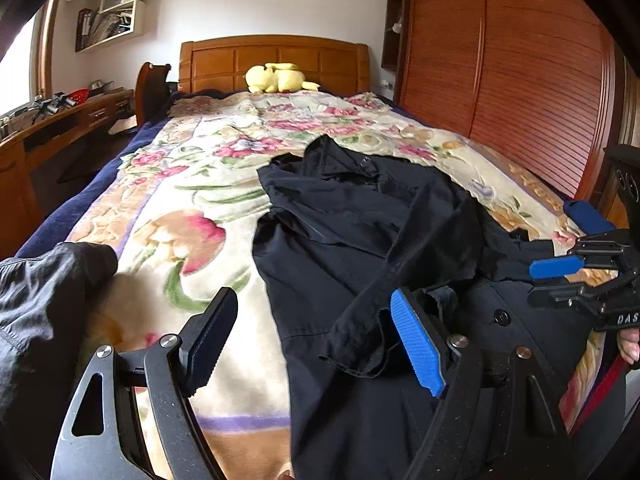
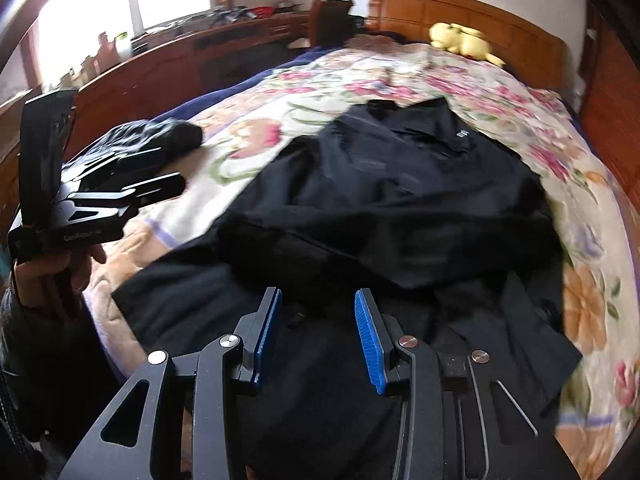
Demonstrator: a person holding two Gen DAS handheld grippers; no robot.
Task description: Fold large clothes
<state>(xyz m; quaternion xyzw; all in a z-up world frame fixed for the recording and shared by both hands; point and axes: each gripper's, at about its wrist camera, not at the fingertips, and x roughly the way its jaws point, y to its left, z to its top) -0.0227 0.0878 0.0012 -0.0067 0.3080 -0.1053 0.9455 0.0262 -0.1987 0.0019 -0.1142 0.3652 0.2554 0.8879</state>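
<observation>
Left wrist view: black garment (image 1: pixel 360 240) is lying crumpled on the floral blanket (image 1: pixel 180 200), collar pointing toward the headboard (image 1: pixel 272 60). Left gripper (image 1: pixel 316 340) is hovering wide open, empty; bare blanket is lying to its left.

Right wrist view: right gripper (image 2: pixel 316 336) is standing partly open above the garment's near hem, nothing pinched.

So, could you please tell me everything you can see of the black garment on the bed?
The black garment is a large, thin woven piece, seemingly a shirt or light jacket, with a collar towards the headboard, a small white label inside it, and a dark button near the front edge. It lies rumpled and partly folded over itself on the floral blanket, one sleeve draped across its body. Neither gripper visibly grips it.
</observation>
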